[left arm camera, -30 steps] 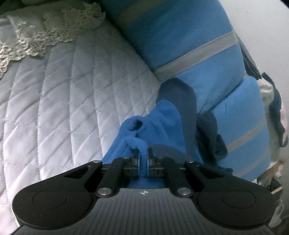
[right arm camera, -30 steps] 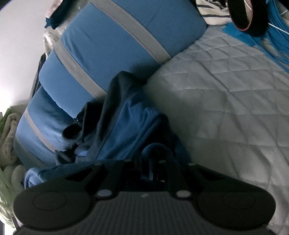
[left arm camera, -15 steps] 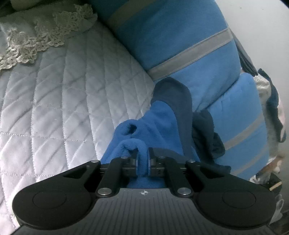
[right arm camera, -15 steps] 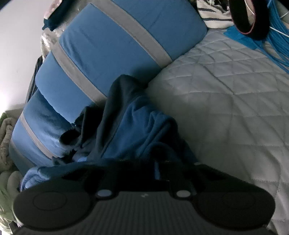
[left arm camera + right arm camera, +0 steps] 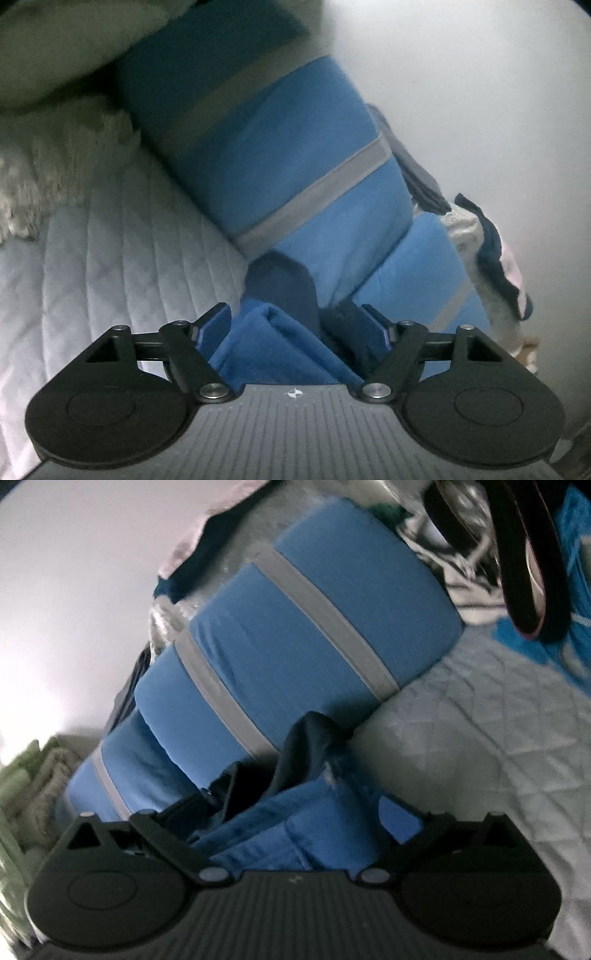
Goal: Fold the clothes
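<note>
With jaws just opened wide, my left gripper (image 5: 299, 325) and right gripper (image 5: 314, 808) straddle the blue fleece garment (image 5: 273, 347), unclamped, on the quilted bed (image 5: 110, 266).

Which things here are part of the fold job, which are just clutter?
Job: blue fleece garment, left gripper and right gripper, both open, jaws just opened, fleece between them unpinched.
Clutter: striped blue cushions, quilt, lace cloth, black strap.

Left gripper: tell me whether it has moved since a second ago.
Yes. The left gripper has lifted and tilted up: the striped blue cushion sits lower in view, and its jaws have just opened off the blue garment.
</note>
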`<state>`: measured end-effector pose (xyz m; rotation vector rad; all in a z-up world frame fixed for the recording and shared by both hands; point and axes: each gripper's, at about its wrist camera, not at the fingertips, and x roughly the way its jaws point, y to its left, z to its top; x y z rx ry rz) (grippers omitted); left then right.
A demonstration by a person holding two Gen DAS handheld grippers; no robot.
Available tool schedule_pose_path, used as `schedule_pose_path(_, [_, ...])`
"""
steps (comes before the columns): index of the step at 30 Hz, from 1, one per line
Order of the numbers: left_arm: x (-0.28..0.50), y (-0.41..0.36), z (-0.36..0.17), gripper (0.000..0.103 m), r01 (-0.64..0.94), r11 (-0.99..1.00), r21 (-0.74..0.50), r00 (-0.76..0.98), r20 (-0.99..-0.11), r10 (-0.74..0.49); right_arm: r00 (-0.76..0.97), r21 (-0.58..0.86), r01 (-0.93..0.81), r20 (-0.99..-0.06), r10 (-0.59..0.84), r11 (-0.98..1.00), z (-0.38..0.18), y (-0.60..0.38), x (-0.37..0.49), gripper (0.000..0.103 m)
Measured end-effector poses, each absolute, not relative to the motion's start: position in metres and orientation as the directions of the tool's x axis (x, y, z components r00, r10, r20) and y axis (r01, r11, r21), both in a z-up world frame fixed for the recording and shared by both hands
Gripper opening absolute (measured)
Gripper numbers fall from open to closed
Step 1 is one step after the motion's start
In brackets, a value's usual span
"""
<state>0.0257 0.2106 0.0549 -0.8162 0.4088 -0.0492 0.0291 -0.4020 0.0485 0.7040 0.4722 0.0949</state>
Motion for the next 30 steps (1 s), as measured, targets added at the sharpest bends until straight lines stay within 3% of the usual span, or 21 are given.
schedule_pose_path(8, [0.028, 0.192, 0.056, 0.075, -0.173, 0.787, -0.592, 0.898, -0.423, -0.121, 0.888, 0.334, 0.085, -0.453, 0.081, 0.939, 0.058, -0.361, 0.024, 0.103])
schedule_pose_path(13, [0.027, 0.179, 0.056, 0.075, -0.156, 0.845, -0.511, 0.897, -0.431, -0.095, 0.888, 0.178, 0.054, -0.459, 0.034, 0.982, 0.057, -0.339, 0.024, 0.103])
schedule_pose_path(27, [0.022, 0.163, 0.046, 0.075, -0.155, 0.839, -0.522, 0.867, -0.478, -0.137, 0.869, 0.155, 0.049, -0.494, 0.035, 0.987, 0.054, -0.331, 0.022, 0.103])
schedule_pose_path(30, [0.014, 0.159, 0.044, 0.082, -0.182, 0.807, -0.562, 0.849, -0.504, -0.158, 0.843, 0.176, 0.103, -0.538, 0.008, 0.979, 0.053, -0.334, 0.020, 0.103])
